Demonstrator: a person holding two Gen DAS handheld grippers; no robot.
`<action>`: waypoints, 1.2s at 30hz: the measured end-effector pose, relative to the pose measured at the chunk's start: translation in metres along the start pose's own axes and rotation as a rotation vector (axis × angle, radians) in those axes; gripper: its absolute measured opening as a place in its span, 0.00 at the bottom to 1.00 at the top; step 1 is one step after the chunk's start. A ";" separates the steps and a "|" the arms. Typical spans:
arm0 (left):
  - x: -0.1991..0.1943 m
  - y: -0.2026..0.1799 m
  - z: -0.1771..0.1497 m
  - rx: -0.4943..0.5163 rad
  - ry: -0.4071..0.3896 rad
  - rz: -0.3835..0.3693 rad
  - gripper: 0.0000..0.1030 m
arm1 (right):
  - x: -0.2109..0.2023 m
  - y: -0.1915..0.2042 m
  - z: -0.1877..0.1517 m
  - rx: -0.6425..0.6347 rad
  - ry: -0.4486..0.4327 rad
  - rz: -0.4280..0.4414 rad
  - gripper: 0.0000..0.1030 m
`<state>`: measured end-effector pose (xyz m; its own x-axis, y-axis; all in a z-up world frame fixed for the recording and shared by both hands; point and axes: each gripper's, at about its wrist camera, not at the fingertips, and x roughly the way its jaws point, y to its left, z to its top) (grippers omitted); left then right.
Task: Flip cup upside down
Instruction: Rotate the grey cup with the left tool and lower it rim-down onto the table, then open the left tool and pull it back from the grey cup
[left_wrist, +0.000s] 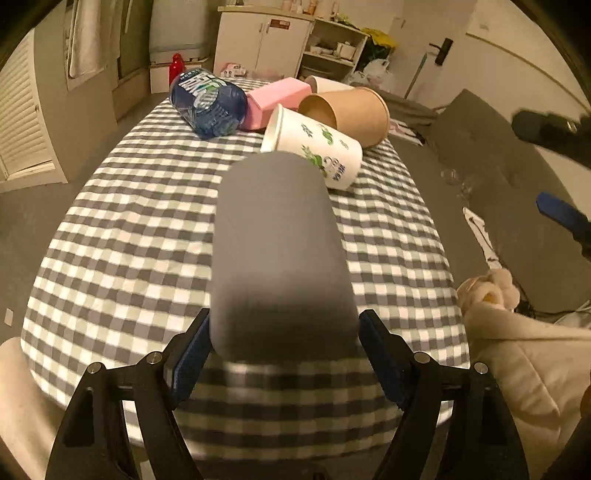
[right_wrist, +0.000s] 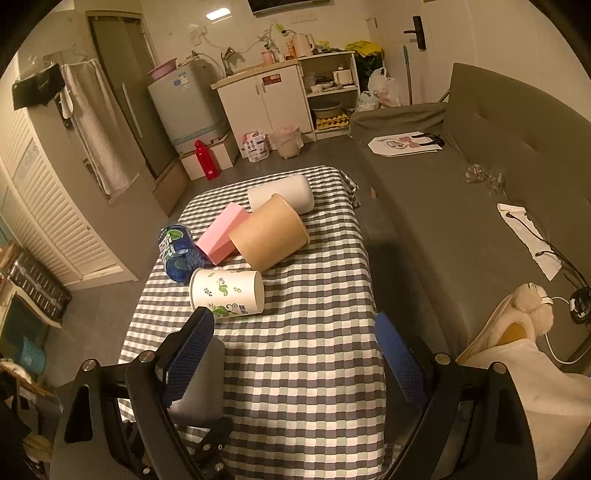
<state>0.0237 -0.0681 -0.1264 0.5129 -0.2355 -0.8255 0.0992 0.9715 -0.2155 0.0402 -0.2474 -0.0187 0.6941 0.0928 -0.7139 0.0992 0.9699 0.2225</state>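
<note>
- Left gripper (left_wrist: 284, 350) pinches a grey cup (left_wrist: 280, 254) between its blue pads, low in the centre of the left wrist view; the cup juts forward along the fingers, its rounded end towards the clutter.
- Grip sits only at the cup's near end, so most of the body hangs out past the pads. During a turn-over that overhang may lever the cup loose, and the smooth wall looks likely to slide.
- Which end is the mouth I cannot tell, as the near end is hidden between the pads. A wrong guess would leave the cup mouth-up.
- Right gripper (right_wrist: 295, 354) is spread wide and holds nothing, low in the right wrist view; the grey cup (right_wrist: 201, 380) shows just behind its left pad. If both tools close in together, the pad may knock the cup.
- Checked cloth (left_wrist: 122, 236) lies under the cup and looks soft and rumpled; a rim set on a fold may tip.
- Printed cup (left_wrist: 314, 151) lies on its side just beyond the grey cup's far end, at centre top. A forward swing could strike it and send it rolling.
- Brown cup (left_wrist: 351, 110), pink box (left_wrist: 273, 99) and blue bottle (left_wrist: 208, 105) lie crowded behind it, so one knock may spread through them.
- White cup (right_wrist: 282, 194) lies farthest back, near the table's far edge, and could roll off.
</note>
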 end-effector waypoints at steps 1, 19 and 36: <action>-0.001 0.000 0.002 0.008 -0.003 -0.002 0.71 | 0.001 0.000 0.000 0.000 0.001 -0.001 0.87; -0.025 -0.002 0.060 0.123 -0.075 0.064 0.71 | 0.008 0.003 -0.003 -0.012 0.021 0.001 0.86; -0.048 -0.004 0.063 0.176 -0.195 0.103 0.82 | 0.004 0.001 -0.004 -0.010 0.005 -0.013 0.86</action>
<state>0.0522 -0.0585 -0.0536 0.6808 -0.1421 -0.7185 0.1760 0.9840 -0.0279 0.0400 -0.2452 -0.0242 0.6892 0.0811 -0.7201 0.1013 0.9732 0.2066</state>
